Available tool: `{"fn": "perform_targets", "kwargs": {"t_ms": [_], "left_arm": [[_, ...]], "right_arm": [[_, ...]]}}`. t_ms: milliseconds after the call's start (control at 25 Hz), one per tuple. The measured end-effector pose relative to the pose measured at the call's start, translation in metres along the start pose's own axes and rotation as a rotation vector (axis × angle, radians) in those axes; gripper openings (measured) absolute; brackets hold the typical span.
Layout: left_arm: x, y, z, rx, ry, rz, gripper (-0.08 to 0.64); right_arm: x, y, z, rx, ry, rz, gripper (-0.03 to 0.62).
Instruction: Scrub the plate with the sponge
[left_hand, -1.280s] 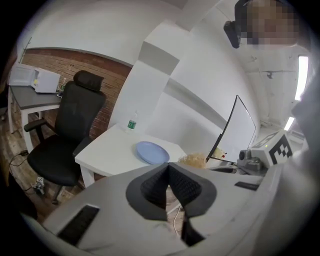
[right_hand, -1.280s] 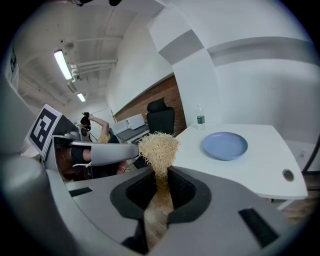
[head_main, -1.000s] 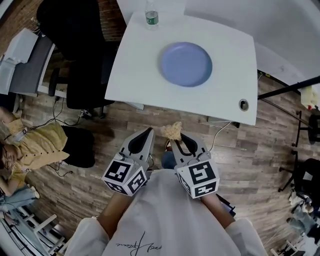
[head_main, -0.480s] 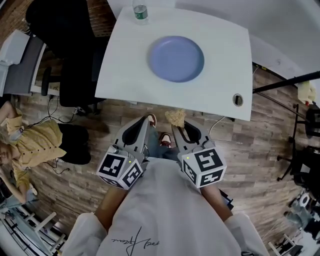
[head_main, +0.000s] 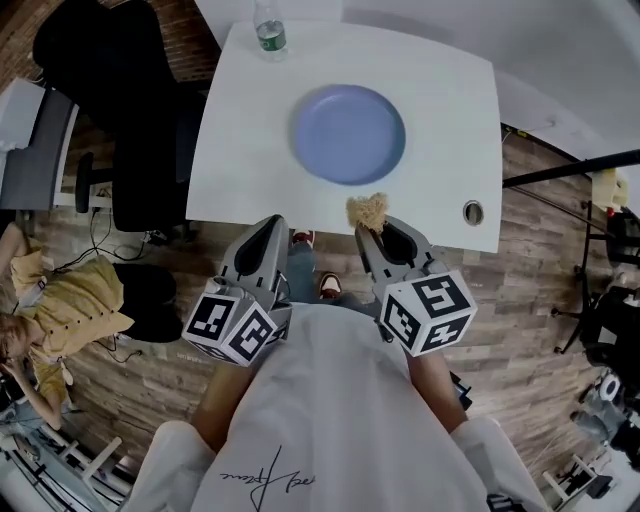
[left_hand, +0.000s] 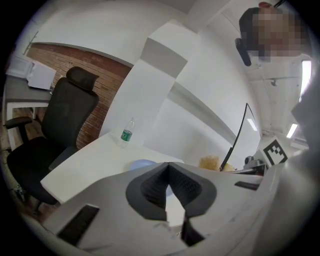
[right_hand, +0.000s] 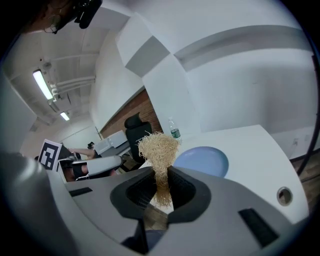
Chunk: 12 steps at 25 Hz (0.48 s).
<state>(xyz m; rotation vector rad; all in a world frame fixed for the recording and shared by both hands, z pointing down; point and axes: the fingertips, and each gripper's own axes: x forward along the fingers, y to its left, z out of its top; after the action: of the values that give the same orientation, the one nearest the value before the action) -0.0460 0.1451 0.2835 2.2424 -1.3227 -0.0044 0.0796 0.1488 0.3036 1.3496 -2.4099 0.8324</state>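
A pale blue plate (head_main: 349, 134) lies empty in the middle of the white table (head_main: 240, 150). My right gripper (head_main: 372, 230) is shut on a straw-coloured fibrous sponge (head_main: 367, 210), whose tuft sticks out past the jaws just over the table's near edge, short of the plate. In the right gripper view the sponge (right_hand: 159, 150) stands between the jaws of the right gripper (right_hand: 161, 174), with the plate (right_hand: 202, 161) beyond. My left gripper (head_main: 271, 222) is shut on nothing at the table's near edge, left of the plate. From the left gripper (left_hand: 167, 169) the plate (left_hand: 142, 164) shows ahead.
A plastic water bottle (head_main: 269, 35) stands at the table's far left corner. A cable grommet (head_main: 473, 212) sits near the front right corner. A black office chair (head_main: 130, 110) stands left of the table. A seated person in yellow (head_main: 60, 300) is at far left.
Both grippers have come forward from over the floor to the table's near edge. The sponge in the right gripper now reaches over the edge, closer to the plate.
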Motion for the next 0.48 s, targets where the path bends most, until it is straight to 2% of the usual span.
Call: {"fn": "perform_targets", "kwargs": {"t_ms": [160, 480], "left_arm": [[0.019, 0.025, 0.016, -0.006, -0.002, 0.022, -0.009], [0.062, 0.054, 0.035, 0.017, 0.061, -0.035, -0.009]], "right_arm": [[0.019, -0.01, 0.016, -0.002, -0.001, -0.013, 0.043], [0.051, -0.024, 0.046, 0.0, -0.029, -0.09, 0.044]]}}
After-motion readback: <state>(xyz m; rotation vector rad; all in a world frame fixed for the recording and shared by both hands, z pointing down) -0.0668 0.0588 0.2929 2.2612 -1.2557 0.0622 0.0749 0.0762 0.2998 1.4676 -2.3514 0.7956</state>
